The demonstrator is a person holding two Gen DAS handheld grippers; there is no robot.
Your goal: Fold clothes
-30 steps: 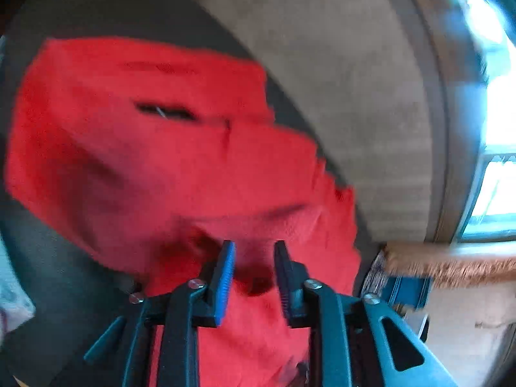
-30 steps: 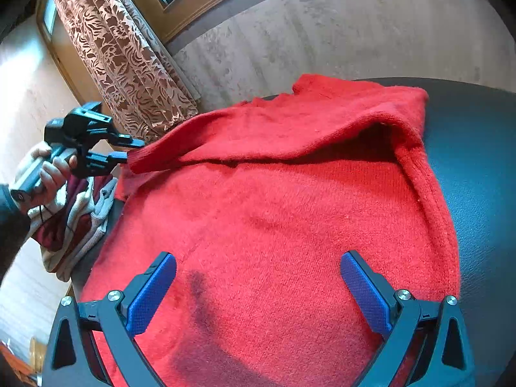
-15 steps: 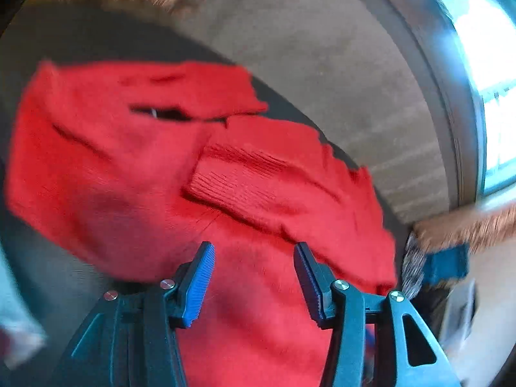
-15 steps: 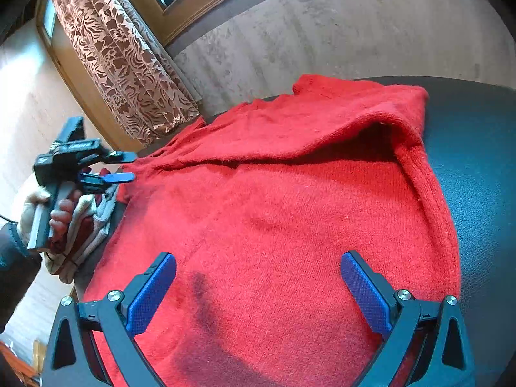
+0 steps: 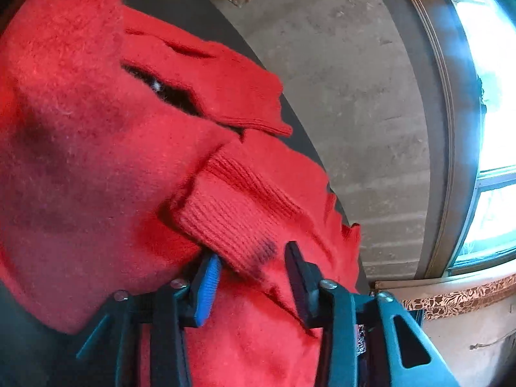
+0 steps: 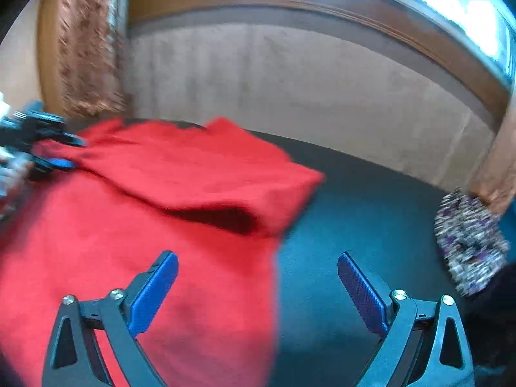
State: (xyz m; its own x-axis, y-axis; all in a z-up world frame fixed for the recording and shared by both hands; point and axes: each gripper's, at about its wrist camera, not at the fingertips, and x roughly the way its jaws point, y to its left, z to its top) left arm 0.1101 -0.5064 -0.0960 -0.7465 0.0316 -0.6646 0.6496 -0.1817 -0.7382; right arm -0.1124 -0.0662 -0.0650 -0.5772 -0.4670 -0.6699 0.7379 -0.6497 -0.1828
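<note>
A red knit sweater (image 5: pixel 80 161) lies spread on a dark padded surface (image 6: pixel 371 209). One sleeve is folded across the body, and its ribbed cuff (image 5: pixel 232 222) sits between my left gripper's (image 5: pixel 251 251) fingertips. The jaws are closing, and both pads touch the cuff. In the right wrist view the sweater (image 6: pixel 129 242) fills the left half, with the left gripper (image 6: pixel 58 153) blurred at the sleeve end on the far left. My right gripper (image 6: pixel 258 258) hovers over the sweater's right edge. Its jaws are wide, closing slightly, with nothing between them.
A patterned cloth bundle (image 6: pixel 467 245) lies at the dark surface's right end. Behind stand a plain wall (image 6: pixel 290 80), a window sill (image 6: pixel 322 3) and a brown patterned curtain (image 6: pixel 87 48). The other sleeve (image 5: pixel 225 87) lies along the sweater's far edge.
My left gripper let go of the sleeve, sank lower, then narrowed its jaws around the cuff. My right gripper swung right and lifted, from over the sweater's body to its right edge.
</note>
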